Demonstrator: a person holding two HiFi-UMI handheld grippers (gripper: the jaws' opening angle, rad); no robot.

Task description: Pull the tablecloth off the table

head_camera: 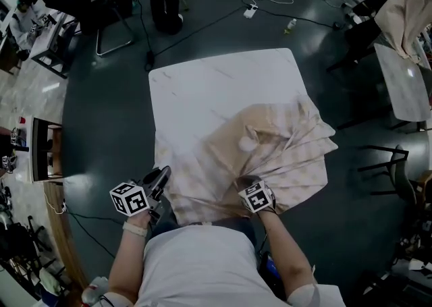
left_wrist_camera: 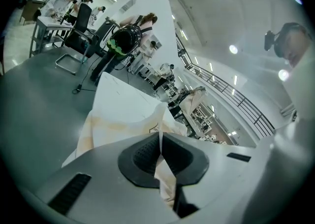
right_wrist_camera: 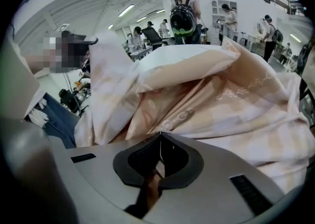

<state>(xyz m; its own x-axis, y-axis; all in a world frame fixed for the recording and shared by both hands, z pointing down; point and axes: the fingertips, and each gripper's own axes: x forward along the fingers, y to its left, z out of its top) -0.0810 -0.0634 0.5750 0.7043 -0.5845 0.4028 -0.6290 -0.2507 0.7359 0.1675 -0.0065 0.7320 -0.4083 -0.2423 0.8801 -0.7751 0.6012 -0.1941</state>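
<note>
Bunched tablecloth (head_camera: 287, 154) on table (head_camera: 216, 86), pinched by left claw (left_wrist_camera: 160, 135), right claw (right_wrist_camera: 160, 138).

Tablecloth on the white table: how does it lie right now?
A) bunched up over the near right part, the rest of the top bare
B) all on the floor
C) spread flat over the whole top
A: in the head view the tablecloth is gathered in folds near the person, and the far and left part of the table shows bare.
</note>
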